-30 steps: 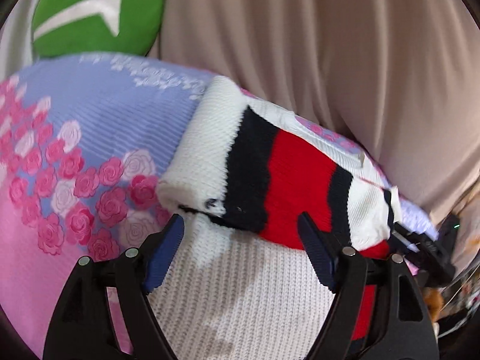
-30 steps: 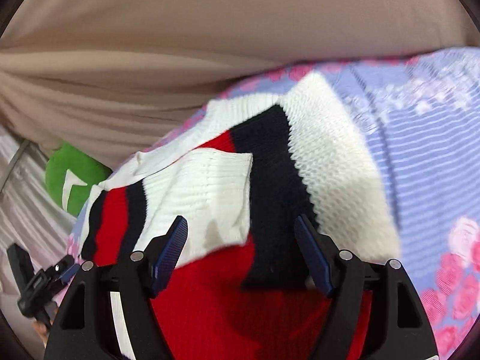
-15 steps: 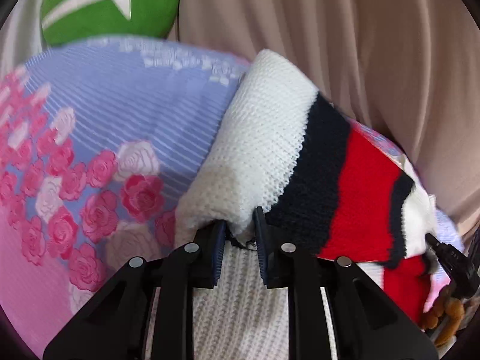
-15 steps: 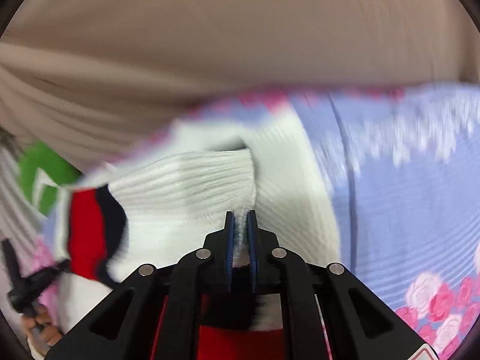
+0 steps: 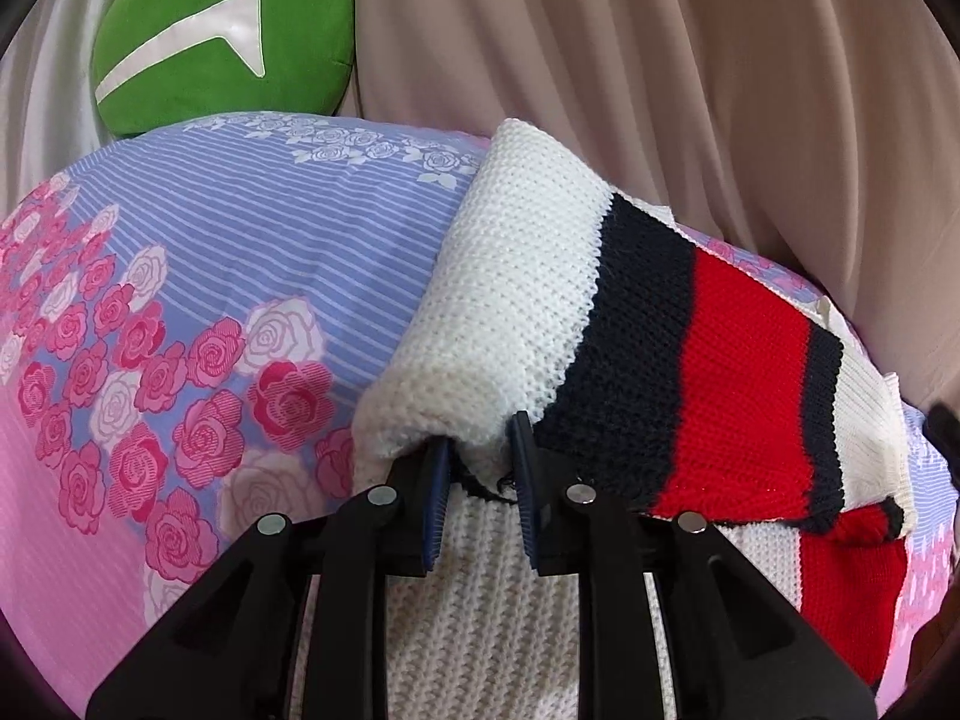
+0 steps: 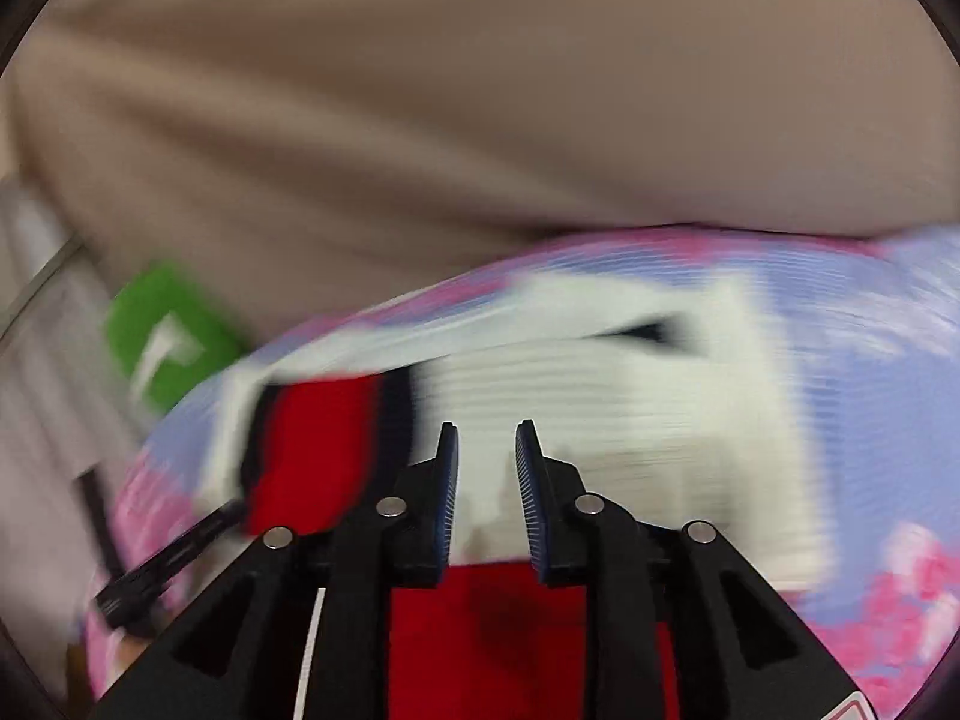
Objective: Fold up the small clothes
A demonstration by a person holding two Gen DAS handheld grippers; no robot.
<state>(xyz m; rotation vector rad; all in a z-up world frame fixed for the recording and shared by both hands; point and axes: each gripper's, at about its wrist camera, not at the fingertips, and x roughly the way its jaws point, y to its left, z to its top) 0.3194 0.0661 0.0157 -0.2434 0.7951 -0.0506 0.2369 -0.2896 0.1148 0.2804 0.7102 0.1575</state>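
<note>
A small knit sweater (image 5: 630, 324) with white, navy and red bands lies on a bed with a rose-print sheet (image 5: 180, 312). A folded part of it is raised over the rest. My left gripper (image 5: 480, 450) has its jaws narrowly apart around the white folded edge, which sits between the pads. The sweater also shows in the blurred right wrist view (image 6: 630, 420). My right gripper (image 6: 486, 450) has its jaws narrowly apart over the white part, with nothing clearly pinched.
A green cushion (image 5: 222, 36) with a white arrow lies at the far left of the bed. Beige curtain fabric (image 5: 660, 60) hangs behind the bed. The other gripper shows dark at the left edge of the right wrist view (image 6: 162, 570).
Both grippers were open, then closed on the sweater's edge. Now both jaws have parted a little. The right view has swung, and the sweater's white part lies flatter.
</note>
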